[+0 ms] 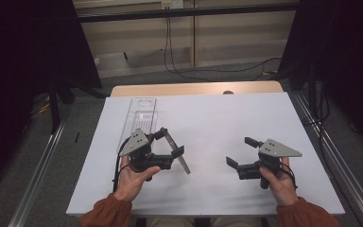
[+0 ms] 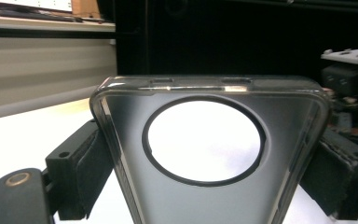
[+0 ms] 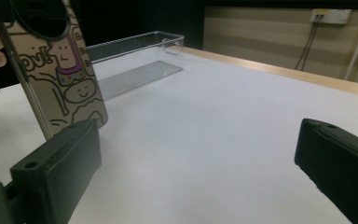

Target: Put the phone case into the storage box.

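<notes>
- High view: we look down on a white table [image 1: 208,123] where a person in rust-orange sleeves [image 1: 106,215] holds a gripper in each hand. The left gripper [image 1: 174,142] has its jaws closed on the two long edges of a phone case [image 1: 176,152], which stands tilted on edge above the tabletop, left of centre. The right gripper [image 1: 242,152] hovers well apart from it on the right, its jaws spread wide with nothing between them. A clear plastic tray [image 1: 139,116] lies just beyond the left hand [image 1: 131,177], reaching toward the table's far wooden edge. The right hand [image 1: 278,182] grips its tool from below.
- Left gripper view: we see the phone case [image 2: 205,200] from its inner side, pinched between the two black jaws, one pressing each long edge. Its large round camera opening [image 2: 204,140] frames the bright tabletop behind (button cut-outs show along the top rim). The other gripper [image 2: 349,88] sits at the far right against a dark backdrop.
- Right gripper view: we look along two black jaws set wide apart, with bare white table [image 3: 223,140] between them. At the upper left stands the phone case [image 3: 63,79], its back printed with cartoon figures and lettering, held clear of the table and tilted. Beyond it lies the clear plastic tray [image 3: 135,56], and a wood-panelled wall [image 3: 270,32] closes the scene.
</notes>
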The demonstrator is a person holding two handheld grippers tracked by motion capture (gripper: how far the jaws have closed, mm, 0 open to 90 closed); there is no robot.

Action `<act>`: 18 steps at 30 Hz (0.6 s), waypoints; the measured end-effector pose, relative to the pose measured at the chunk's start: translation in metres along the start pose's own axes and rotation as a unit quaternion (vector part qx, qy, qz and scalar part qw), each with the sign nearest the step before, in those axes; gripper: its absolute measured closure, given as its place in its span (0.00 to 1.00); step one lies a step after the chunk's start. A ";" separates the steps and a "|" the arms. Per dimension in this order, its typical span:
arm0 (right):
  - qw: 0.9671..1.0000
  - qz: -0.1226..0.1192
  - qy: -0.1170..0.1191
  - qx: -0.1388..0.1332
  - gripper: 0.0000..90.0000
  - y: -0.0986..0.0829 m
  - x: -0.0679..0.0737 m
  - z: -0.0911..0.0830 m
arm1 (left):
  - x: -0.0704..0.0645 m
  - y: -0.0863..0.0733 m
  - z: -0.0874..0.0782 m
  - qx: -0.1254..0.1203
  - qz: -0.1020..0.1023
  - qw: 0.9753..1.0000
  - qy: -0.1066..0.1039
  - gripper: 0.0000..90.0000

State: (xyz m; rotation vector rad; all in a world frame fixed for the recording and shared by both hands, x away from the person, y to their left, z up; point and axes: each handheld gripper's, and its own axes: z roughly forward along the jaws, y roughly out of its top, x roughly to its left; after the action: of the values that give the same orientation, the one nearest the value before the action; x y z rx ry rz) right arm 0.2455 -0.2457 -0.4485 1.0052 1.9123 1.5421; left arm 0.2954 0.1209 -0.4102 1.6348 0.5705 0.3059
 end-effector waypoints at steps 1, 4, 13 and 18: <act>1.000 -0.003 -0.006 -0.002 0.00 0.000 -0.001 -0.002 | 0.000 0.000 0.000 -0.005 -0.008 1.000 0.001 0.14; 1.000 -0.002 -0.018 -0.007 0.00 -0.002 -0.002 -0.008 | 0.002 0.001 -0.003 0.004 0.004 1.000 0.011 0.14; 0.999 0.003 -0.036 0.000 0.00 -0.009 -0.008 -0.022 | 0.003 0.007 -0.009 -0.012 -0.009 0.999 0.034 0.14; 0.997 0.012 -0.074 -0.003 0.00 -0.012 -0.008 -0.031 | 0.001 0.012 -0.014 -0.024 -0.022 0.998 0.048 0.14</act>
State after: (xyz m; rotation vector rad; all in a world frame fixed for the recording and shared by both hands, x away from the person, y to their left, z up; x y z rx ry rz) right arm 0.2248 -0.2721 -0.4527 1.1113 1.7988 1.4445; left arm 0.2911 0.1325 -0.3965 1.5648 0.6652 0.3653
